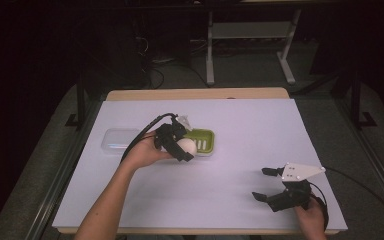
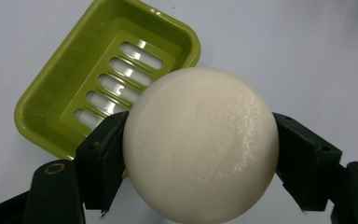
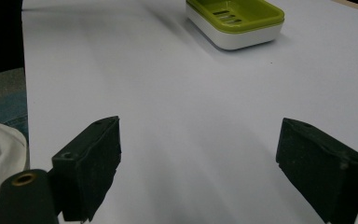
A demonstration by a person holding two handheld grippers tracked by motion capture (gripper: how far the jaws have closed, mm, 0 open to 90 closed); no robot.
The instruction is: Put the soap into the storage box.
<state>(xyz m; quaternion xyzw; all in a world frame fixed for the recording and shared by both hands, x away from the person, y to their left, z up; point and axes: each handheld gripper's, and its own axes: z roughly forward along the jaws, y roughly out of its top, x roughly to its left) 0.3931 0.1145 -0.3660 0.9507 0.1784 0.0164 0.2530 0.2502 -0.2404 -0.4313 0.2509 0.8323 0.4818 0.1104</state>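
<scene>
A round white bar of soap (image 2: pixel 200 144) is clamped between the two black jaws of my left gripper (image 1: pixel 181 145), which is shut on it. The soap (image 1: pixel 187 146) hangs just above the near left end of a green slotted soap dish (image 1: pixel 203 139). In the left gripper view the dish (image 2: pixel 65 88) lies behind and to the left of the soap. My right gripper (image 1: pixel 263 184) rests near the table's front right, open, with nothing between its jaws. The dish (image 3: pixel 242 21) shows far off in the right gripper view, green on a white base.
A clear plastic lid (image 1: pixel 119 140) lies left of the dish, partly behind the left hand. White paper (image 1: pixel 240 130) covers the table. Wooden table edge (image 1: pixel 195 93) runs along the back. A cable (image 1: pixel 360 185) trails from the right gripper toward the right.
</scene>
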